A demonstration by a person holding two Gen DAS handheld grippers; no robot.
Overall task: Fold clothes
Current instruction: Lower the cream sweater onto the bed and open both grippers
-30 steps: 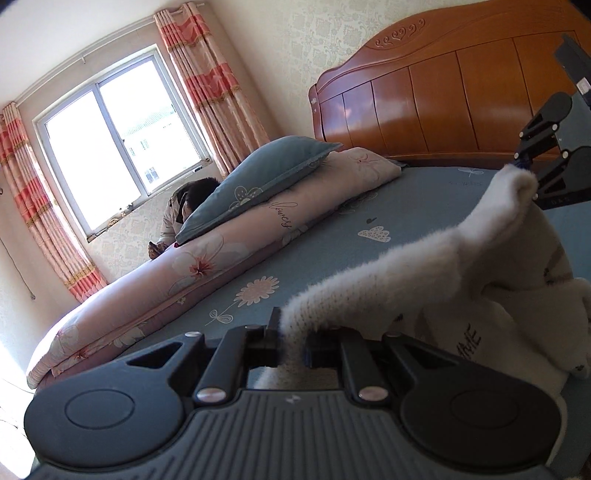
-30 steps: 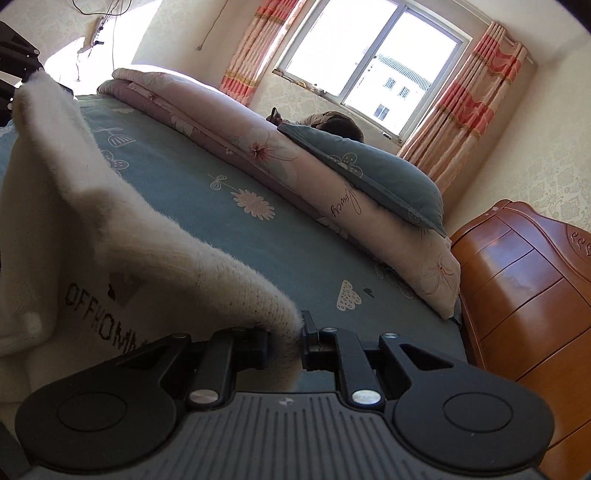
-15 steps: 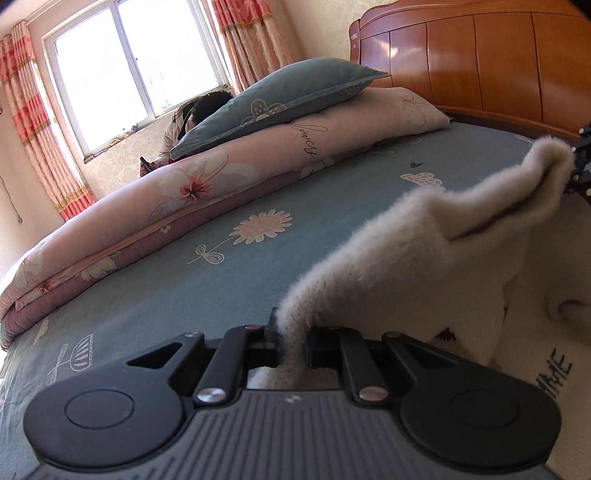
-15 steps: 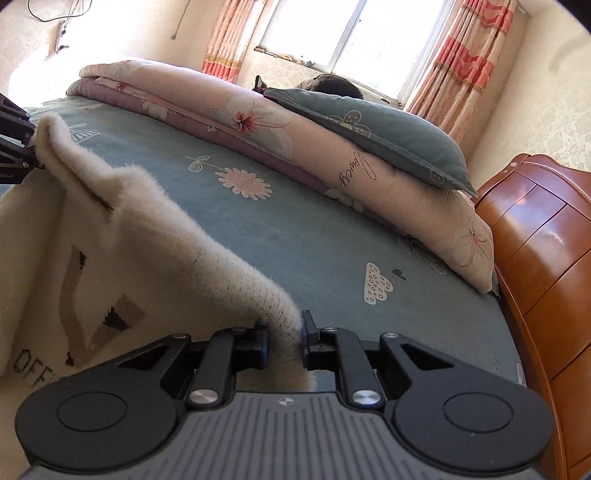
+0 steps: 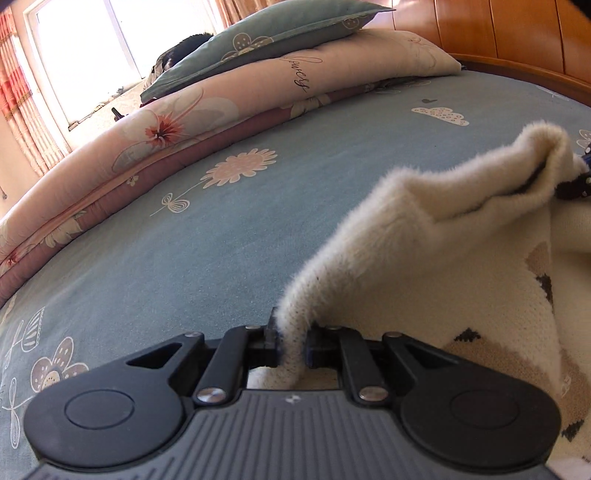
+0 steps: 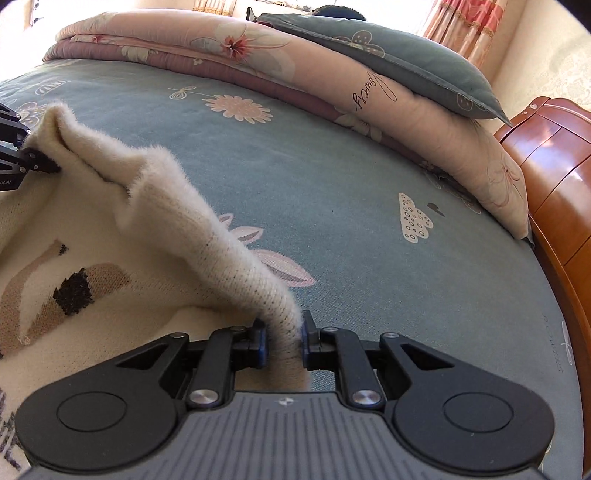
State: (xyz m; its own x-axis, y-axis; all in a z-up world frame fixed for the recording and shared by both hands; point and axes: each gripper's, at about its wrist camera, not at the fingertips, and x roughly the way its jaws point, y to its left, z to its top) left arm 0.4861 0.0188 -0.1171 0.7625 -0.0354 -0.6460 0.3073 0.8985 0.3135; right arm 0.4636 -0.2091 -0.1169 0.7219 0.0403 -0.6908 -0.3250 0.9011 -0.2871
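A fuzzy cream knit sweater [image 5: 443,236] with a brown and black pattern lies on the blue bed sheet [image 5: 207,236]. My left gripper [image 5: 291,345] is shut on one end of its edge, low over the sheet. My right gripper [image 6: 282,345] is shut on the other end of the same edge of the sweater [image 6: 159,192]. The edge sags between them. The right gripper's tip shows at the right border of the left wrist view [image 5: 576,184]. The left gripper's tip shows at the left border of the right wrist view [image 6: 22,158].
A rolled pink floral quilt [image 5: 177,122] with a blue pillow [image 5: 280,33] on it runs along the far side of the bed. A wooden headboard [image 6: 554,155] stands at the right. A person's dark head [image 5: 184,46] shows behind the pillow, near the bright window [image 5: 85,55].
Both grippers have come down and forward with the sweater edge, from lifted in the air to close above the sheet. The sweater body now lies flatter.
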